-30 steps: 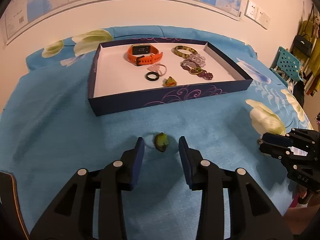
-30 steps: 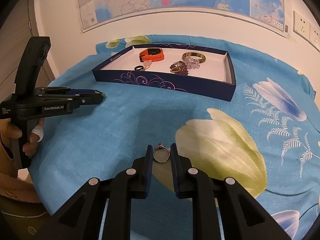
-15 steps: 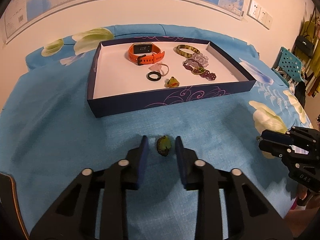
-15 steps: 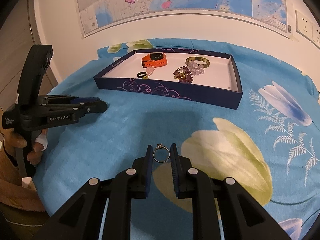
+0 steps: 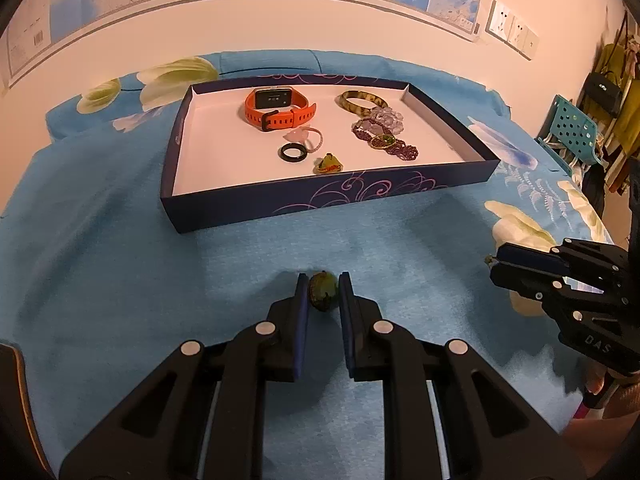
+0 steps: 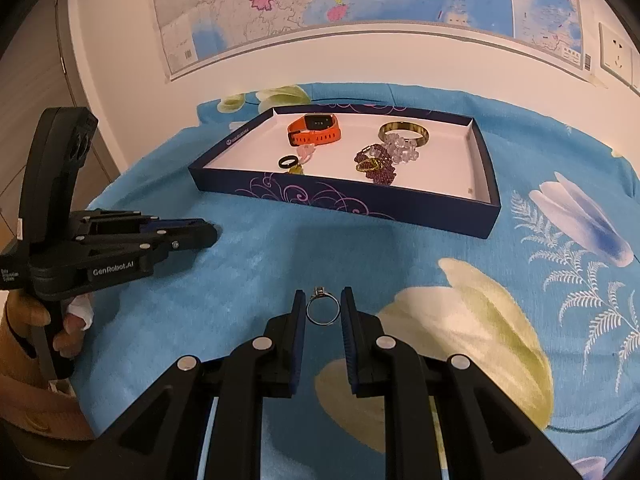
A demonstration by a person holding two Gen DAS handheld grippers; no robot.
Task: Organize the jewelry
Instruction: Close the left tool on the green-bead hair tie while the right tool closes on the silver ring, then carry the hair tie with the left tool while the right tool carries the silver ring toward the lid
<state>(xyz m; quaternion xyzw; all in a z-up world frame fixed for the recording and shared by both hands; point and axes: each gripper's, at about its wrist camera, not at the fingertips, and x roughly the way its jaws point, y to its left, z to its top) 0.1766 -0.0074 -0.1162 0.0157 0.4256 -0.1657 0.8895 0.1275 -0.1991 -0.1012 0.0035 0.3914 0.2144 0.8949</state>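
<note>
Blue flowered cloth (image 5: 120,280) covered the whole work surface, with a wall map behind it.

Dark blue tray (image 5: 320,204) sat toward the far side of the cloth, long axis running across the left wrist view, white floor inside. It held an orange watch (image 5: 280,110), a mottled bangle (image 5: 362,100), purple bead bracelets (image 5: 384,142), a black ring (image 5: 293,152) and a small green-and-yellow piece (image 5: 328,165).

Left gripper (image 5: 323,292) pointed down at the cloth on the near side of the tray. Its jaws were closing, with a small green ornament (image 5: 322,291) between them at the tips; both pads looked to be touching its sides. The ornament appeared to rest on the cloth.

Right gripper (image 6: 323,308) pinched a thin silver ring (image 6: 322,310) at the fingertips, the band upright and facing the camera, its small setting at the top. The ring looked lifted clear of the cloth, though I could not be sure.

Key relation: the tray lay straight ahead of both grippers, past a strip of bare cloth, its near wall square across the path. Each piece would likely have to rise over that wall. The left gripper looked somewhat nearer the tray's near wall.
</note>
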